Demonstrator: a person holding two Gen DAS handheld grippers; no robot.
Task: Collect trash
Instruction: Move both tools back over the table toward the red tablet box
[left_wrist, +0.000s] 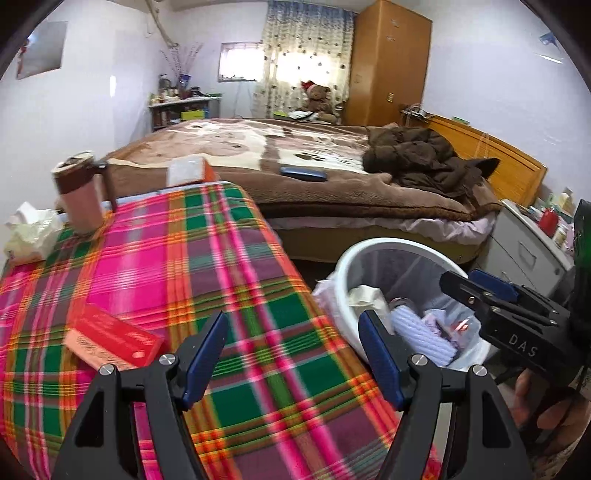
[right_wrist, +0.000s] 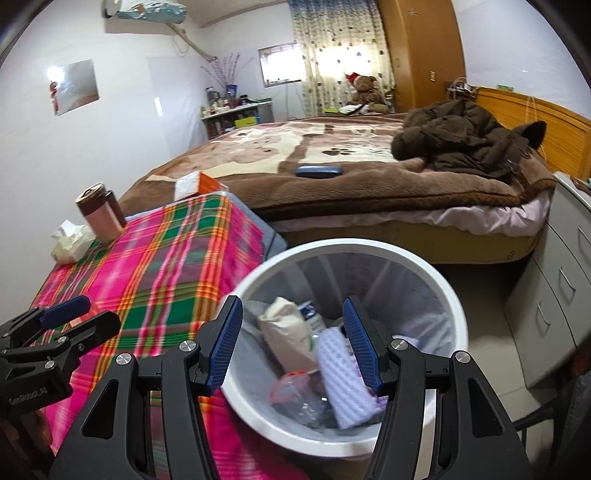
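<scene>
Beside the plaid-covered table (left_wrist: 229, 258), we are holding both grippers over the work area, and nothing is sitting between either pair of fingers. Our left gripper (left_wrist: 291, 354) is hanging over the near edge of the tablecloth with its blue-padded jaws standing apart and empty. Our right gripper (right_wrist: 291, 341) is hovering above the white trash bin (right_wrist: 454, 295), its jaws likewise spread with nothing gripped; through the gap we are seeing the bin's contents. Inside the bin are lying a pale lilac ribbed piece (right_wrist: 343, 380), a cream-coloured crumpled packet (right_wrist: 286, 328) and some clear plastic wrapping (right_wrist: 295, 387), all resting on a thin liner.

On the table we are still seeing things left out: a red flat box (left_wrist: 114, 338) lying just to the left of the left gripper, a crumpled tissue pack (left_wrist: 31, 230) at the far left edge, a brown lidded cup (left_wrist: 81, 192) standing upright next to it, and an orange-and-white carton (left_wrist: 190, 171) at the far corner. Behind the table is stretching a bed (left_wrist: 295, 162) with a brown blanket, a dark jacket (left_wrist: 424, 162) and a blue case (left_wrist: 303, 173) lying on it.
</scene>
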